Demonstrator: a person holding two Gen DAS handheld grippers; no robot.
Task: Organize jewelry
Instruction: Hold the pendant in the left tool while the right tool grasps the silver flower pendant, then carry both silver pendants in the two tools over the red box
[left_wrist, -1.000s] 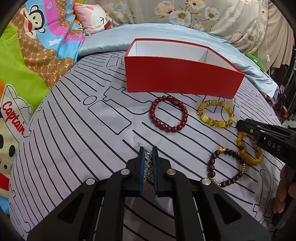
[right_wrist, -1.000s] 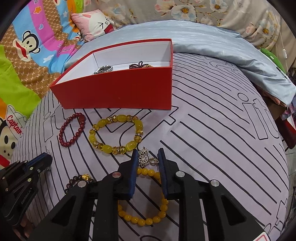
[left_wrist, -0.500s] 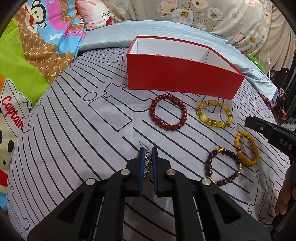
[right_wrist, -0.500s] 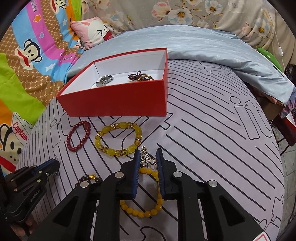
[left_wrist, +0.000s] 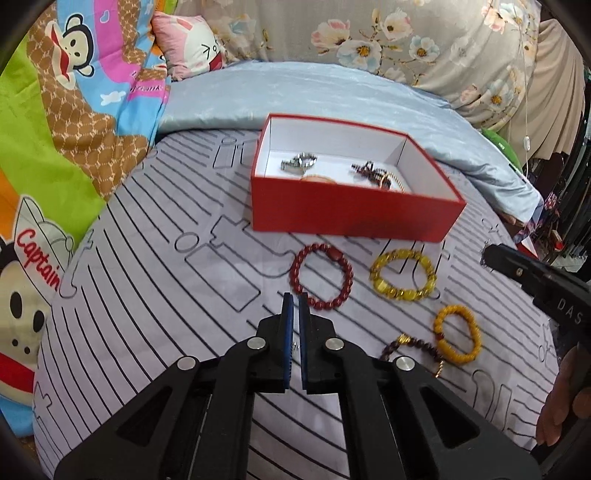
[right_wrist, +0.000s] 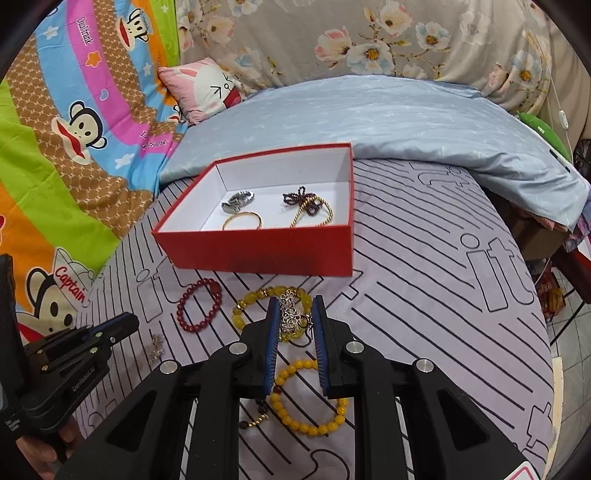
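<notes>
Bracelets lie loose on my striped bedsheet (left_wrist: 155, 295) in front of the red box (right_wrist: 258, 254): a dark red one (left_wrist: 320, 277), a chunky yellow one (left_wrist: 403, 274), a small yellow bead one (left_wrist: 458, 334) and a brown bead one (left_wrist: 410, 345) touching it. My right claw (right_wrist: 294, 315) is clenched on a silver flower charm (right_wrist: 290, 314), which hangs between the blue pads above the chunky yellow bracelet. My left claw (left_wrist: 295, 314) has its pads nearly together; a small glint of metal shows deep in the narrow gap, but I cannot tell whether it grips anything. From the right camera, a small silver earring (right_wrist: 157, 347) lies on the sheet just beside the left claw's tip. Inside the box I see a silver watch (right_wrist: 238, 201), a gold bangle (right_wrist: 242, 220) and a tangle of dark beads with gold chain (right_wrist: 306, 203). Behind the box sit a blue quilt (right_wrist: 406, 122) and a pink rabbit pillow (right_wrist: 207, 86).
</notes>
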